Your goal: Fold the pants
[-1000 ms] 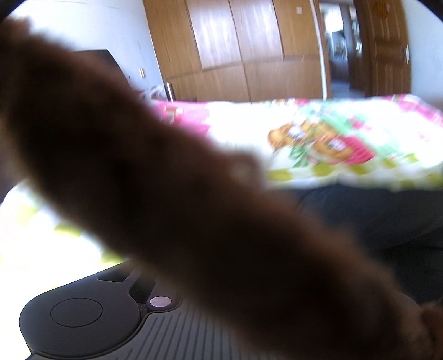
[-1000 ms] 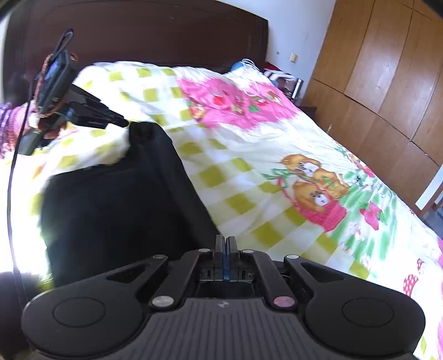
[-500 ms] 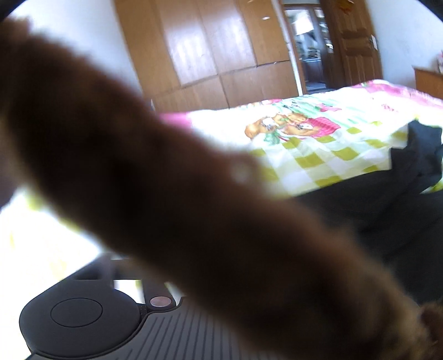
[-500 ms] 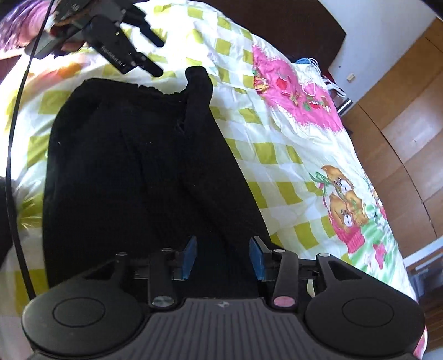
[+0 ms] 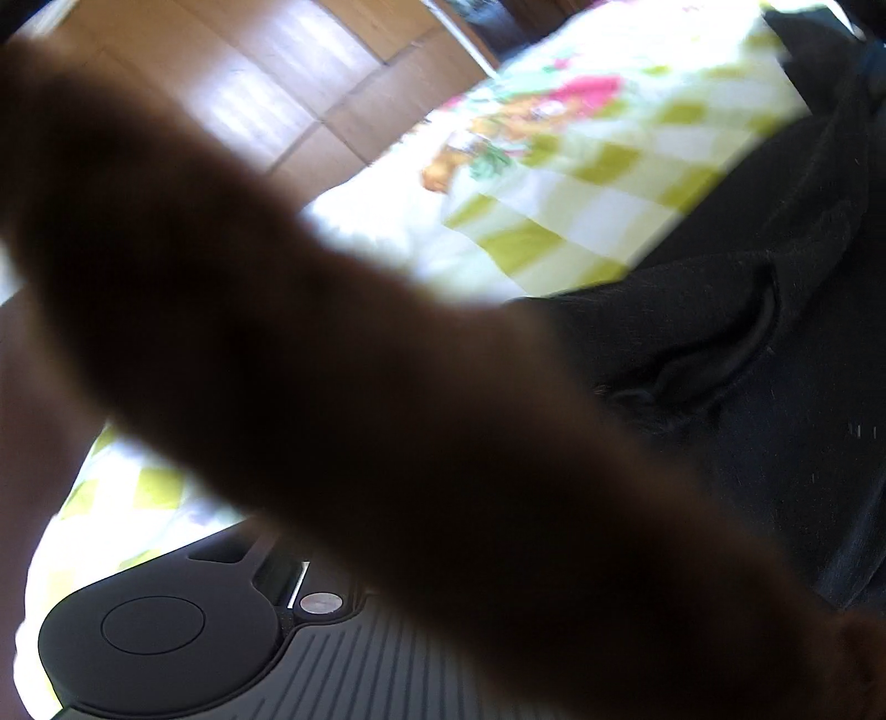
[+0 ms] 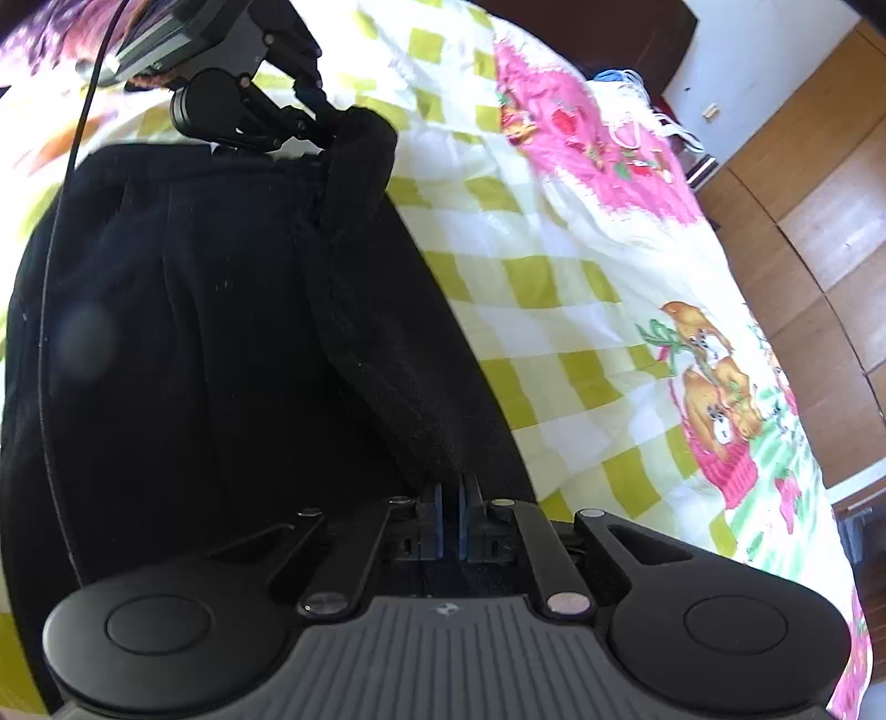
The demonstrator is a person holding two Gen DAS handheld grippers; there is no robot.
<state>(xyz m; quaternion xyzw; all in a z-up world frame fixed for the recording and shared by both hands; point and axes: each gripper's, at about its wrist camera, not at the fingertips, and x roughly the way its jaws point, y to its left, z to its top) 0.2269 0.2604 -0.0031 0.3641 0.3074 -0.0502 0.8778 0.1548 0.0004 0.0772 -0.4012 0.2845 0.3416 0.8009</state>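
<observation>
I have the pants spread dark across the checked bedspread, and the fold I judge to be next turns on 1 relation — the raised strip of fabric that runs from my right gripper straight out to my left gripper. In the right wrist view the right gripper's blue pads are drawn together to a narrow slit with black cloth pinched between them at the near end. At the far end the left gripper meets a bunched corner of the same strip; it looks clamped on it, but I cannot tell for certain, since the fingertips are buried in the fabric. In the left wrist view a blurred brown shape covers the lens where those fingers would show, so that view settles nothing either.

The long axis of the pants lies away from the right camera, toward the headboard, with the garment's body to the left of the lifted strip and bare bedspread to its right. Both grippers sit on 1 edge, 1 at each end. So I judge the move to be carrying that edge sideways over the flat panel, keeping the 2 ends level so the strip stays taut.
</observation>
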